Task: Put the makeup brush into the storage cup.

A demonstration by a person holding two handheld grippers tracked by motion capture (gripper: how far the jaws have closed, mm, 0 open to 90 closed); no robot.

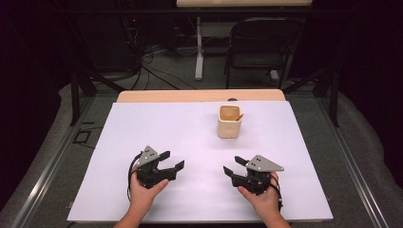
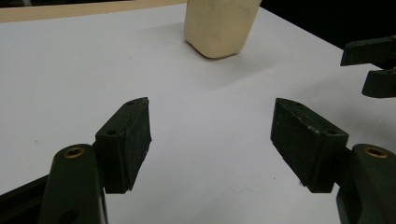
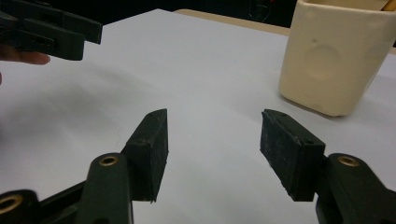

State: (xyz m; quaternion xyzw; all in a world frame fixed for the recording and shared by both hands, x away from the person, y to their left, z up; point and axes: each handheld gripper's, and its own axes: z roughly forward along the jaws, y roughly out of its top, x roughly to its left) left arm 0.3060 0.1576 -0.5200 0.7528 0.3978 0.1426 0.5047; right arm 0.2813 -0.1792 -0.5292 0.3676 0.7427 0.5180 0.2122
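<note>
A cream square cup (image 1: 230, 121) stands upright on the white table (image 1: 157, 123), right of centre toward the back, with a thin stick leaning inside it. My left gripper (image 1: 172, 160) rests low at the near left, open, nothing between its jaws. My right gripper (image 1: 235, 166) sits at the near right, open and empty too. The two point toward each other across a gap. In the left gripper view the cup (image 2: 221, 25) is ahead and the other gripper's jaws (image 2: 373, 65) show at right. In the right gripper view the cup (image 3: 337, 53) stands close at the upper right.
A strip of bare wood (image 1: 199, 96) runs along the table's far edge. Beyond it stand a black folding chair (image 1: 262, 45), a white table leg (image 1: 199, 52) and cables on the floor. Dark frame rails flank both sides.
</note>
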